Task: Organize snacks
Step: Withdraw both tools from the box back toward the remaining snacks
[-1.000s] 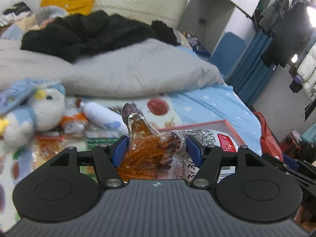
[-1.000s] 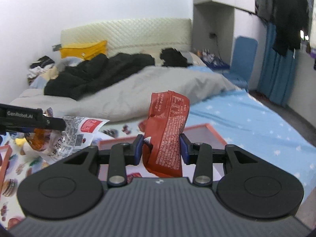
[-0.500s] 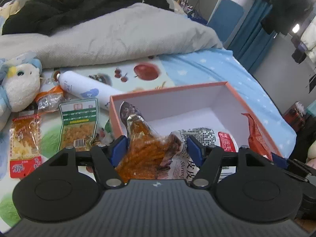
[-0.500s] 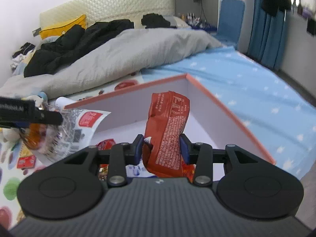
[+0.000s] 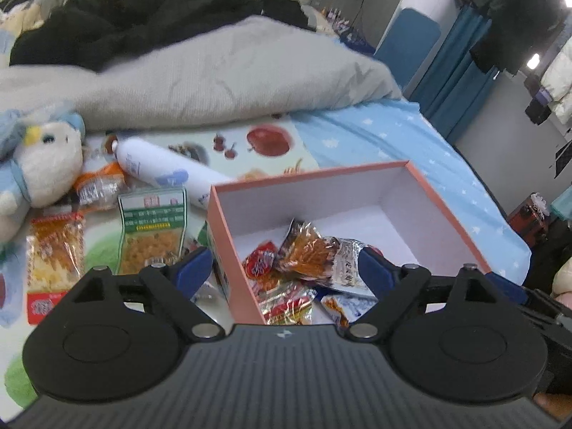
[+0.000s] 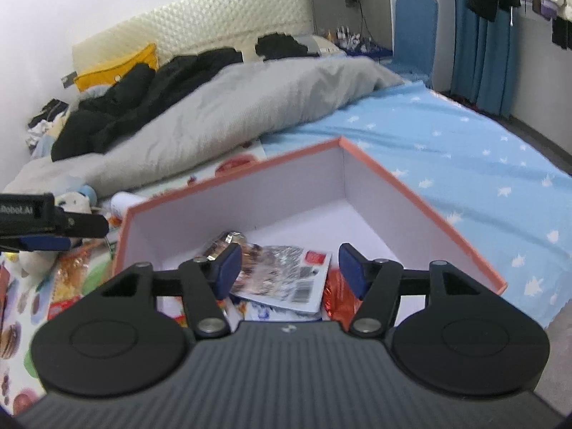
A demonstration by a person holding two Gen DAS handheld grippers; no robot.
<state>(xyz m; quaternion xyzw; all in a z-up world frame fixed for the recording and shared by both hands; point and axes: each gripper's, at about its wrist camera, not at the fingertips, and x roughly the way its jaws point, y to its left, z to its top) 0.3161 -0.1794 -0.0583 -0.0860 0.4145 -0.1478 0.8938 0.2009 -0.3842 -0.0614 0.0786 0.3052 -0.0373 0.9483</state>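
Note:
An orange-rimmed box (image 5: 443,200) with a white inside lies on the bed and shows in the right wrist view too (image 6: 411,196). Several snack packets lie in its near part, among them a clear orange-strip packet (image 5: 314,254) (image 6: 286,275) and a red packet (image 6: 338,296). My left gripper (image 5: 282,271) is open and empty above the box's near left corner. My right gripper (image 6: 289,266) is open and empty over the packets. On the mat left of the box lie a green packet (image 5: 153,228) and an orange-red packet (image 5: 53,257).
A white bottle (image 5: 168,175) and a plush penguin (image 5: 39,171) lie left of the box on the fruit-print mat. A grey duvet (image 5: 214,71) with black clothes on it fills the back. The blue starred sheet (image 6: 482,164) runs to the bed's right edge.
Both grippers have opened over the box. The orange-strip packet has dropped from the left gripper and the red packet from the right gripper; both now lie in the box.

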